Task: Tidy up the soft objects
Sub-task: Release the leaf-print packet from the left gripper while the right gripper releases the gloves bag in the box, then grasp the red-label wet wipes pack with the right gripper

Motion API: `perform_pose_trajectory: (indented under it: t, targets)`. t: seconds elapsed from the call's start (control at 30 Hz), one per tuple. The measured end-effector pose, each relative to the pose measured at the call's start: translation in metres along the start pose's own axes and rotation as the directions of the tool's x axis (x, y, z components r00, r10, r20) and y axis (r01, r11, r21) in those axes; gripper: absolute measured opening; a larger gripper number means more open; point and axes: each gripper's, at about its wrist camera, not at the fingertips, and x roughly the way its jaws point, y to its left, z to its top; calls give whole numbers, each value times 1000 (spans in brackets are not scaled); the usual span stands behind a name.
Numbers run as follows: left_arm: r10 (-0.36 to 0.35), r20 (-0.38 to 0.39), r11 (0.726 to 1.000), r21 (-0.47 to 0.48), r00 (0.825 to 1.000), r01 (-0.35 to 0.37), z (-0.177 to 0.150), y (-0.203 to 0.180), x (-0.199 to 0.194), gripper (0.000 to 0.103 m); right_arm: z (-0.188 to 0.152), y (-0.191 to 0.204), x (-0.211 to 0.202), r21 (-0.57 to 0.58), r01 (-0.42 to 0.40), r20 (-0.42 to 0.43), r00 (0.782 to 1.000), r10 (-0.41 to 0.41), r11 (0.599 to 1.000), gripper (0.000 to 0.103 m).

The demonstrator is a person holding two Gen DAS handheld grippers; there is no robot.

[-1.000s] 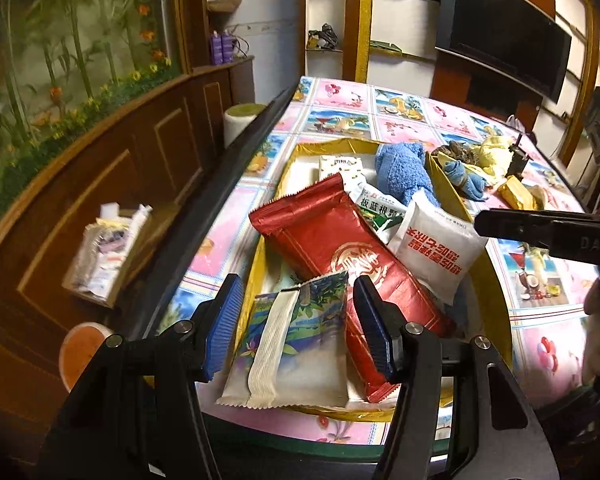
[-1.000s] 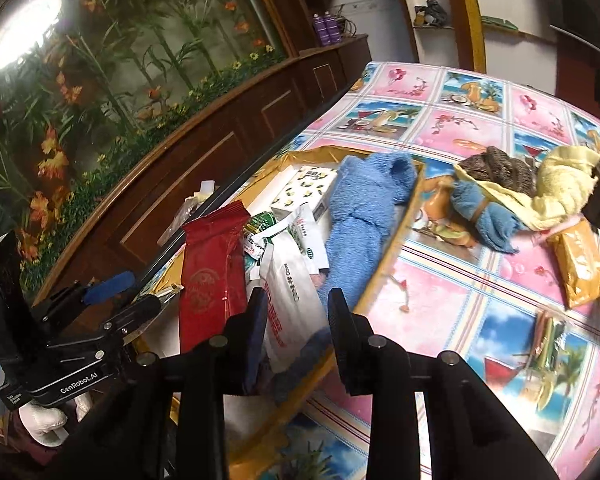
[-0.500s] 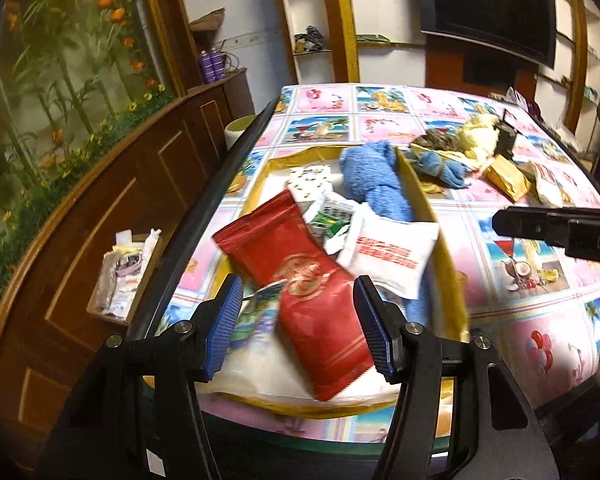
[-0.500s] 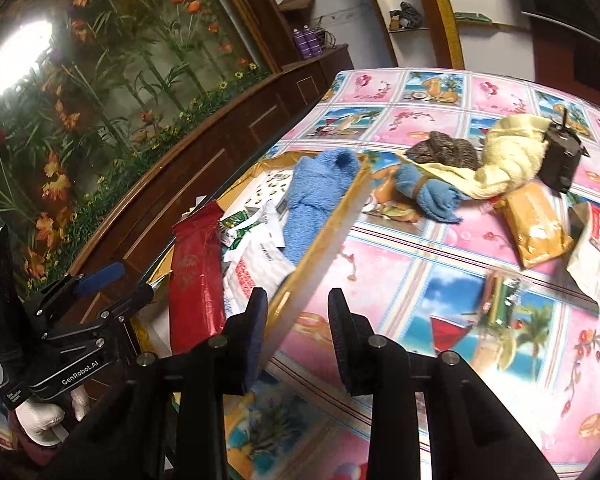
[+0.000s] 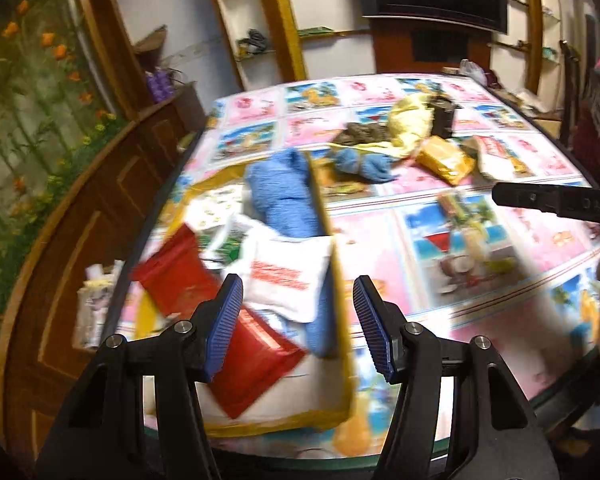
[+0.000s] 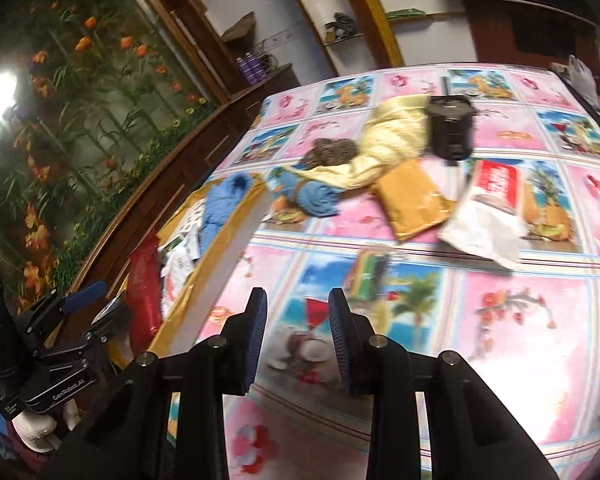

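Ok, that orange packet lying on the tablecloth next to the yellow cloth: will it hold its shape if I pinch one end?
Probably not. The orange packet looks like a puffy, creased film pouch, so it should sag or fold. Its glossy skin may be slippery. It lies flat and looks light, so a nudge would likely slide it across the tablecloth, not roll it.

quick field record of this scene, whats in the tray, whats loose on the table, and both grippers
surface: table with a pink and blue picture tablecloth
tray: yellow-rimmed tray at the table's left edge
in tray: blue towel, red packet, white packet with red print
loose on table: yellow cloth, rolled blue cloth, orange packet, white pouch with red label, black device
left gripper: open, holds nothing
right gripper: open, holds nothing
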Motion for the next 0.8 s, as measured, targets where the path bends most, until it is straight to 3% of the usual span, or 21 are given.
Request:
perform_pose_trajectory:
  t: [0.17,0.3,0.43,0.67,0.7,0.77,0.8]
  targets:
    - [-164,-16,986,-38,986,163,9,-13,3,58,0,-38,-19,70,78,33,996,-80,994,32]
    - [-207,-19,978,18,978,208,9,-38,6,58,2,-70,-30,138,143,44,988,-150,980,32]
    - [-262,-50,964,33,964,263,8,-53,14,58,6,-90,-32,190,154,43,985,-164,970,32]
    - [-315,-77,948,29,946,318,6,-58,22,58,34,-95,-19,172,202,81,973,-218,964,33]
    - [-327,-79,944,18,942,330,6,-57,23,58,40,-96,-14,170,232,90,964,-250,958,35]
    - [-365,-85,931,-15,927,365,9,-53,24,58,52,-103,-5,179,292,99,945,-313,940,53]
    - [-385,-83,923,-35,919,383,10,-50,25,58,57,-108,-1,192,304,104,939,-328,933,54]
